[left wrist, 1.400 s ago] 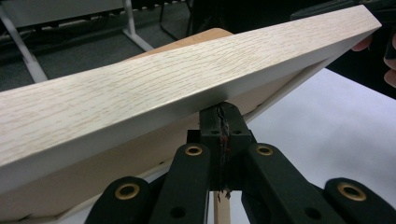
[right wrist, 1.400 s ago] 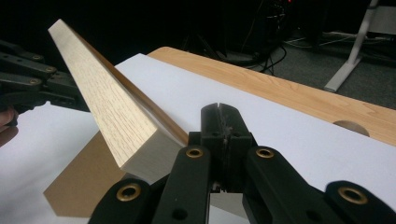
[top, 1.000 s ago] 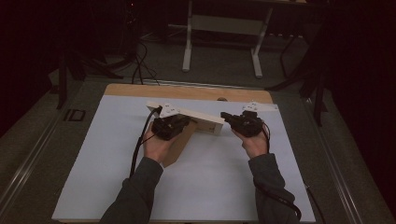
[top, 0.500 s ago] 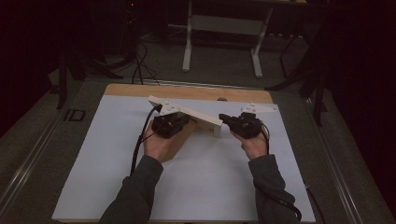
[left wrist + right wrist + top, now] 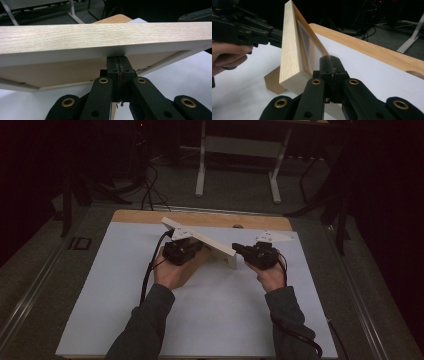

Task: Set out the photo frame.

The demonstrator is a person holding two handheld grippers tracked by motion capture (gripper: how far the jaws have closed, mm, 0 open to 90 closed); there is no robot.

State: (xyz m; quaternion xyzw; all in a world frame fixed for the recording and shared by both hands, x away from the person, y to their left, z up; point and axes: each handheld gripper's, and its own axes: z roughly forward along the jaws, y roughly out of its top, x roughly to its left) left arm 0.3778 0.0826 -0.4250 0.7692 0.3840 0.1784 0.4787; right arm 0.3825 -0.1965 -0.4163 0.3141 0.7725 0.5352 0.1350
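Holding the scene from its left side, the left gripper [image 5: 186, 247] sits in the person's left hand [image 5: 169, 270] over the white sheet [image 5: 125, 285] that covers the wooden table [image 5: 145, 216]. Its two black jaws are pressed together, and in the left gripper view the closed tips [image 5: 117, 65] meet the underside of the wooden frame [image 5: 100, 37] at its near rim; whether they pinch that rim or merely push up against it, I cannot tell. A black cable [image 5: 147, 275] runs from this gripper back along the forearm.

Between the two tools the wooden frame [image 5: 200, 237] is tilted, its far left corner raised off the table and its right end low, close to the sheet. Beneath it, a brown backing panel [image 5: 273, 81] shows on the white sheet.

Further right, the right gripper [image 5: 240, 251] is held in the right hand [image 5: 270, 272], jaws likewise pressed together. In the right gripper view its closed tips [image 5: 329, 61] lie against the inner edge of the frame [image 5: 290, 50] at the low corner, touching it; a true grip cannot be made out
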